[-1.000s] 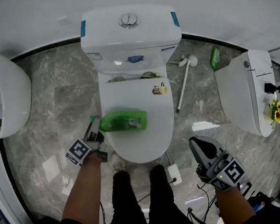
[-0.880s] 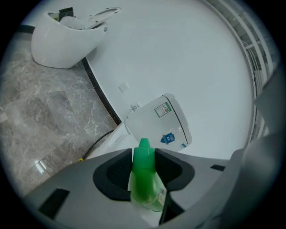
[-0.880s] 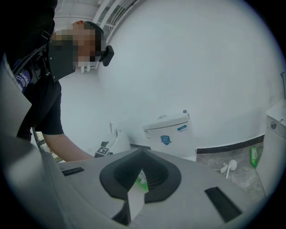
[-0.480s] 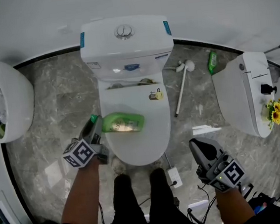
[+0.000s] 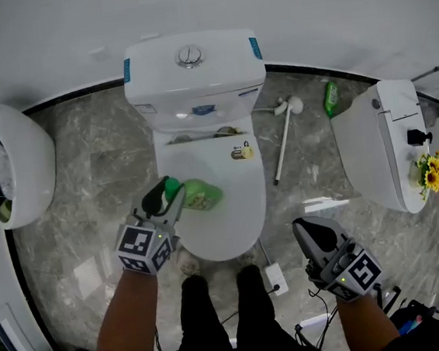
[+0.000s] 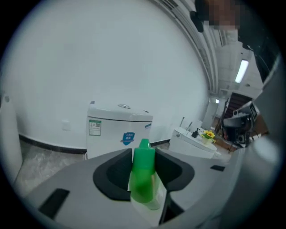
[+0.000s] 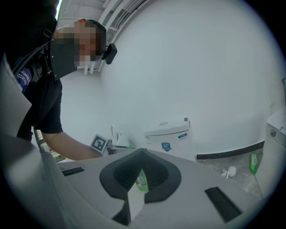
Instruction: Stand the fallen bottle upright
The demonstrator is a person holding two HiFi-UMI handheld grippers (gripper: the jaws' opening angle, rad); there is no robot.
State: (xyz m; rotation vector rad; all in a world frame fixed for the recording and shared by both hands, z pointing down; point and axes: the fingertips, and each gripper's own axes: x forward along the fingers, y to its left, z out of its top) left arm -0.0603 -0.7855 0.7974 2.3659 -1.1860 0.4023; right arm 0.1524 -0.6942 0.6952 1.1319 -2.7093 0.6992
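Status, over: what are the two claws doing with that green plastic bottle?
Left gripper shut on cap of green plastic bottle. Right gripper shut, empty, aside. Bottle over white toilet lid, nothing blocking.

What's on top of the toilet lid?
A green bottle, held at its cap end by the left gripper, and a small yellow object farther back. The bottle covers the lid beneath it.

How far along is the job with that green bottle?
Grabbed: the left gripper is shut on the green plastic bottle near its cap. In hand: the bottle looks tilted over the closed white toilet lid, not yet standing. Left: set it upright and release. The right gripper hangs idle.
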